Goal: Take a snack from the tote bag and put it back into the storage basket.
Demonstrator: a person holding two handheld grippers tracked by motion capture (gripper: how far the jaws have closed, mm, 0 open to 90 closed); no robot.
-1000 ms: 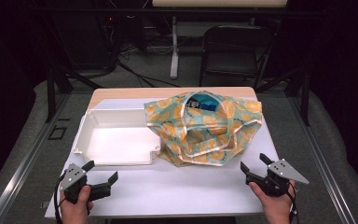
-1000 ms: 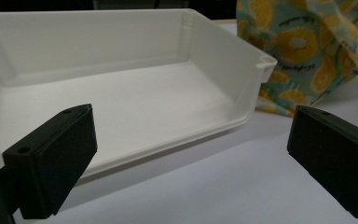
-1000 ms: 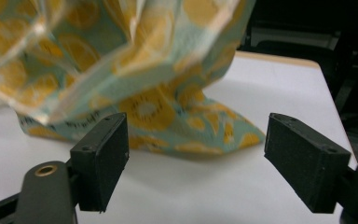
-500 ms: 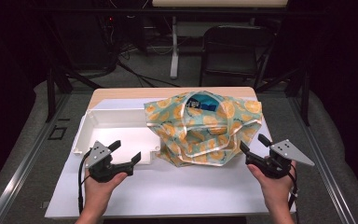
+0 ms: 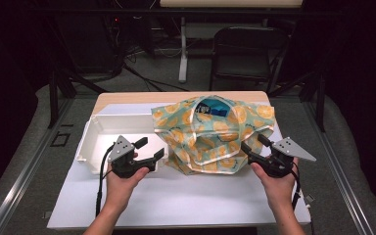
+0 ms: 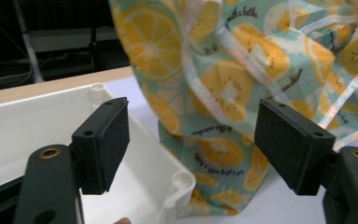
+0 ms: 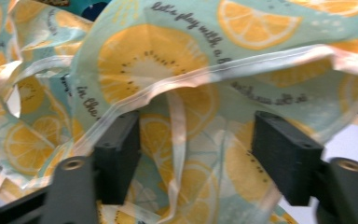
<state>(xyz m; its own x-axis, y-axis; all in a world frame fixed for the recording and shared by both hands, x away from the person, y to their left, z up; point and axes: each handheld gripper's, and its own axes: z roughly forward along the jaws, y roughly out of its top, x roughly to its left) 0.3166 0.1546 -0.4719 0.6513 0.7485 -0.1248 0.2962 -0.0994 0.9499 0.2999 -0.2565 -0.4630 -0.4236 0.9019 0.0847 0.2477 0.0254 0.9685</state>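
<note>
High view has the fruit-print bag [image 5: 213, 134] slumped mid-counter [image 5: 186, 196] beside the white tray [image 5: 103, 139], both grippers, left [image 5: 152, 148] and right [image 5: 253, 142], just been narrowing but fingers apart, gripping nothing, so I'd say handling's barely started.

The bag [image 5: 214, 132] at the centre of the high view looks like thin, smooth synthetic cloth, faintly sheeny, printed with orange slices and edged in pale stitched binding, and it lies in soft crumples. The tray [image 5: 98, 139] to its left is white moulded plastic, smooth with a mild gloss, and the desk [image 5: 186, 196] under both is a matt white sheet with bare light wood showing along its far edge. My left tool [image 6: 193, 140] and my right tool [image 7: 198, 154] are matt black plastic, their pads [image 6: 286, 140] finely ribbed.
</note>
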